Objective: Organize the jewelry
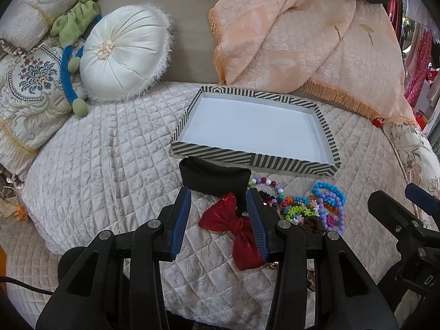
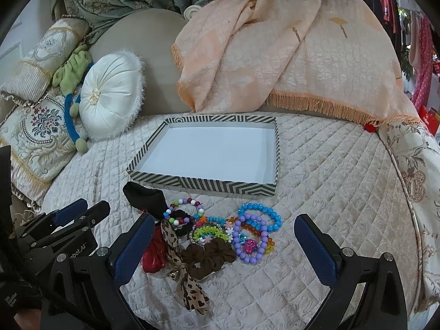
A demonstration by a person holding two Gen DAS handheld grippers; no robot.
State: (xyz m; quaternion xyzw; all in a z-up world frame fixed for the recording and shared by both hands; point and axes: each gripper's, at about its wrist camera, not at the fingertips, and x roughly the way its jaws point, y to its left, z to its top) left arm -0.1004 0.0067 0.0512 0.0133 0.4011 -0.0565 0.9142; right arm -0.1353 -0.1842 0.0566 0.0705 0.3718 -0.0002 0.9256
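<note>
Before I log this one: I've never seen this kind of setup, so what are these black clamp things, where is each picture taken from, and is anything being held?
No robot here: a person holds a two-finger claw in each hand, each with a camera looking along its fingers. One picture is from the left claw, the other from the right claw.

On the quilted bedspread stands an empty striped tray. In front of it lies a pile: bead bracelets, a brown scrunchie, a red bow, a leopard-print bow and a black cloth piece.

Both claws are open above the pile, holding nothing.
</note>
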